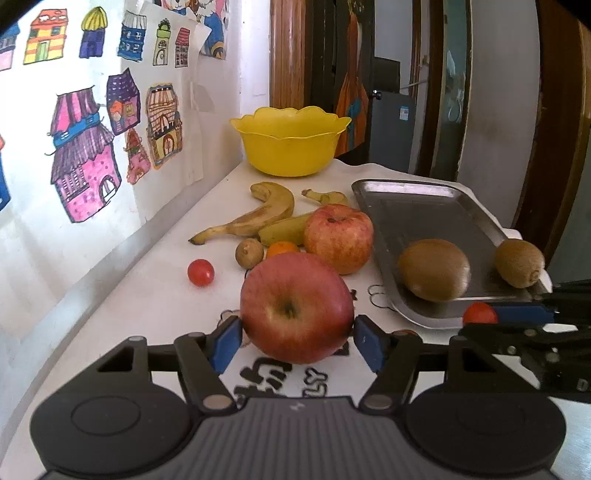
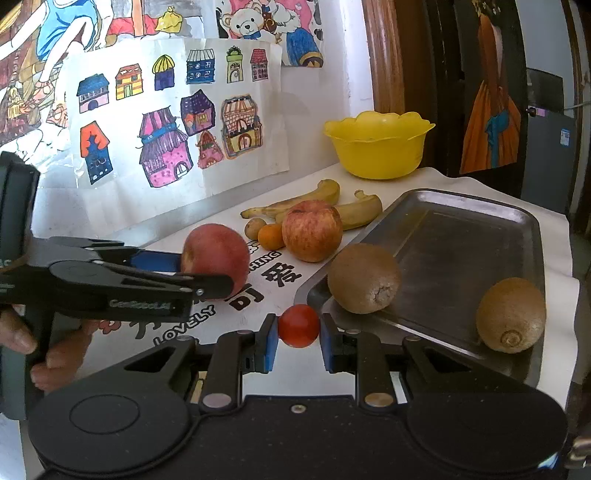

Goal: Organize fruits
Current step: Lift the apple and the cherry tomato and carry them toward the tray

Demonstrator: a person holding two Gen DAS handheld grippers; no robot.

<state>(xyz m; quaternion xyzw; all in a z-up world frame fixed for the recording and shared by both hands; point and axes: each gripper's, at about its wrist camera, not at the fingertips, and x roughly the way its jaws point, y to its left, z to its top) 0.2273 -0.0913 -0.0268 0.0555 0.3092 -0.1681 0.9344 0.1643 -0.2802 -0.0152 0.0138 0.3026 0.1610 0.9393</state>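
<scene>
Left wrist view shows the left gripper clamped on a red apple above the table, the right gripper pinching a cherry tomato beside the tray; each likely needs carrying onward and setting down.

White table with fruit, tray, bowl

You've got kids' drawings of coloured houses taped to the white wall along the table's far-left edge, w/ a teddy-bear picture above them. A white cloth w/ black lettering, incl. "LOVELY", covers the tabletop. Beyond the table's far-right corner: a wooden door frame & an orange-and-blue garment hanging in a dark doorway.
</scene>
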